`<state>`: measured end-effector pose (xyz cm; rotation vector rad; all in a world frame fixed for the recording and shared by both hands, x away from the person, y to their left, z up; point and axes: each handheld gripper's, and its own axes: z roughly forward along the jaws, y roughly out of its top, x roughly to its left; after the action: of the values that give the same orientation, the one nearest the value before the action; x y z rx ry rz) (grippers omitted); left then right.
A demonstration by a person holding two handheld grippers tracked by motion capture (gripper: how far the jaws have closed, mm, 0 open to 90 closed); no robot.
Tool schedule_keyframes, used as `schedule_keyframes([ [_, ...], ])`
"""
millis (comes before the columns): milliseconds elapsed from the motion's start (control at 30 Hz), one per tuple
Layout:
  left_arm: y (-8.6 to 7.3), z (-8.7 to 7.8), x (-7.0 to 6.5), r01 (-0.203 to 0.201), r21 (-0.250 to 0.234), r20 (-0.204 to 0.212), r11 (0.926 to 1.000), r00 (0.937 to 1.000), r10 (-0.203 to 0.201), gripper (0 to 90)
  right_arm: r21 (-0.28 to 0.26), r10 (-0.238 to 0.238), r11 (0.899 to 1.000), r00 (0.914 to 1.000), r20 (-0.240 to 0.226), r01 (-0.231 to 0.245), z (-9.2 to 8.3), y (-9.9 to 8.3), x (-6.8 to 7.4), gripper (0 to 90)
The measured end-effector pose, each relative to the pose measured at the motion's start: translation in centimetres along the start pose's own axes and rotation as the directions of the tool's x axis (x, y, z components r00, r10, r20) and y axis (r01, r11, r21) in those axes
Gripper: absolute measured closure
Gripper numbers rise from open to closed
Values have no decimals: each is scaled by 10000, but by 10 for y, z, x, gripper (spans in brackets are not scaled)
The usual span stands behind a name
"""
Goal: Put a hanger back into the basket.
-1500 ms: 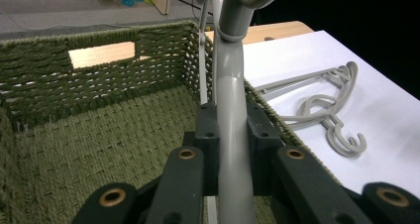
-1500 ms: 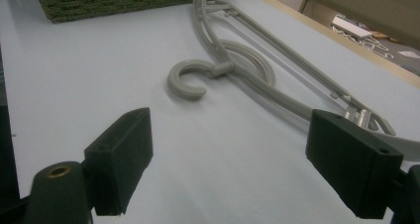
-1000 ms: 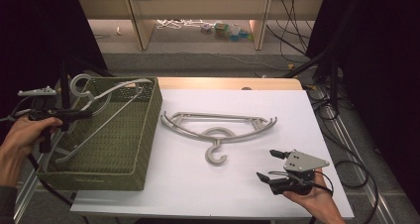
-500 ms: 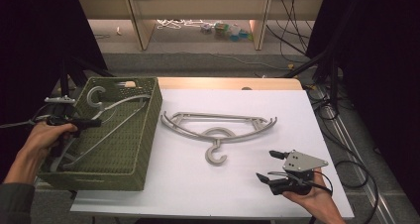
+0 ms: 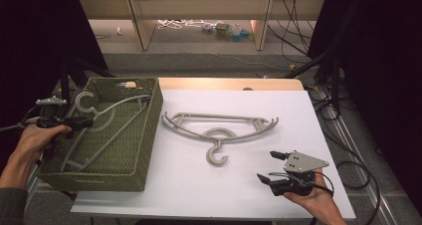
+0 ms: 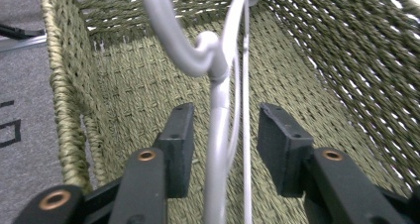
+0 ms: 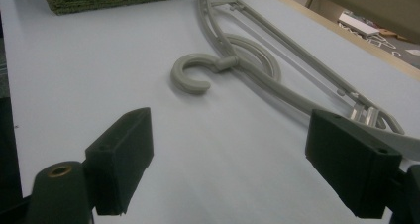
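Observation:
A grey plastic hanger [image 5: 107,113] lies slanted inside the green woven basket [image 5: 149,130], hook toward the far left corner. My left gripper [image 5: 87,121] reaches over the basket's left rim. Its jaws have just been opening and stand open around the hanger's neck [image 6: 218,90], with a gap on each side. A second grey hanger [image 5: 219,128] lies flat on the white table, hook toward me. My right gripper [image 5: 266,165] rests open near the front right, nothing between its jaws; in the right gripper view that gripper [image 7: 233,144] faces the hanger's hook [image 7: 190,78].
The white tabletop [image 5: 298,115] has a wooden strip along its far edge. Cables and black stands run down the right side. The basket's woven walls [image 6: 133,85] close in around the left gripper.
The hanger in my left gripper has sunk from above the basket to rest inside it. The left jaws have gone from shut on it to open. My right hand has stayed still.

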<state>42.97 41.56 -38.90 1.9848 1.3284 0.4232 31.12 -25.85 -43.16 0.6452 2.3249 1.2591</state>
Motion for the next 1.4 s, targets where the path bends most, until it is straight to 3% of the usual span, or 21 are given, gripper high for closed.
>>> schedule_keyframes([
  [33, 1, -4, -2, -21, -18, -126, 10000, 9999, 21, 543, 0, 17, 10000, 10000, -11, -17, 0, 0, 0, 197],
  [100, 3, -11, -10, 552, -695, -330, 9961, 9978, -576, 469, -21, 25, 10000, 10000, -11, -25, -1, 0, 0, 197],
  [133, 4, -16, -13, 594, -891, -521, 9943, 9966, -642, 403, -100, 20, 9999, 10000, 82, -19, 0, 0, 0, 197],
  [167, 5, -21, -16, 706, -1032, -799, 9922, 9937, -790, 403, -100, 20, 9999, 10000, 82, -19, 0, 0, 0, 197],
  [200, 5, -26, -20, 576, -1173, -1171, 9914, 9906, -714, 392, -111, 19, 9999, 10000, 92, -17, 0, 0, 0, 197],
  [267, 6, -35, -29, 63, -1242, -1419, 9922, 9896, -240, 414, -112, 31, 9999, 10000, 72, -31, 0, 0, 0, 197],
  [300, 7, -40, -34, 19, -1381, -1422, 9904, 9896, -218, 408, -15, 23, 10000, 10000, 27, -23, 0, 0, 0, 197],
  [433, 7, -58, -65, -71, -2135, -904, 9769, 9958, -125, 318, -15, 30, 10000, 10000, 9, -30, 0, 0, 0, 195],
  [600, 1, -74, -108, -176, -3238, -107, 9460, 9998, 149, 273, -61, 23, 10000, 10000, 8, -23, 1, 0, 1, 195],
  [800, -9, -79, -156, -459, -3889, 534, 9201, 9960, 723, 248, -38, 68, 10000, 10000, -16, -68, 3, -1, 1, 194],
  [833, -12, -79, -166, -30, -3847, 985, 9230, 9941, 443, 242, -23, 75, 10000, 10000, -41, -75, 3, -1, 2, 194],
  [867, -13, -79, -169, -486, -3966, 787, 9167, 9931, 867, 232, -105, 52, 9999, 10000, 19, -52, 5, -2, 2, 194],
  [933, -16, -75, -180, -673, -4166, 879, 9066, 9896, 1139, 232, -97, 45, 9999, 10000, 0, -45, 5, -2, 2, 194],
  [1167, -25, -56, -214, -536, -4277, 1619, 9023, 9776, 1348, 226, -87, 75, 9999, 10000, -16, -75, 3, -1, 2, 194],
  [1333, -32, -40, -230, -430, -4395, 1776, 8972, 9750, 1338, 224, -142, 88, 9999, 10000, -8, -88, 4, -1, 2, 193],
  [1400, -34, -32, -237, -420, -4350, 1898, 8995, 9722, 1372, 224, -207, 63, 9998, 10000, -36, -64, 4, -1, 2, 193],
])
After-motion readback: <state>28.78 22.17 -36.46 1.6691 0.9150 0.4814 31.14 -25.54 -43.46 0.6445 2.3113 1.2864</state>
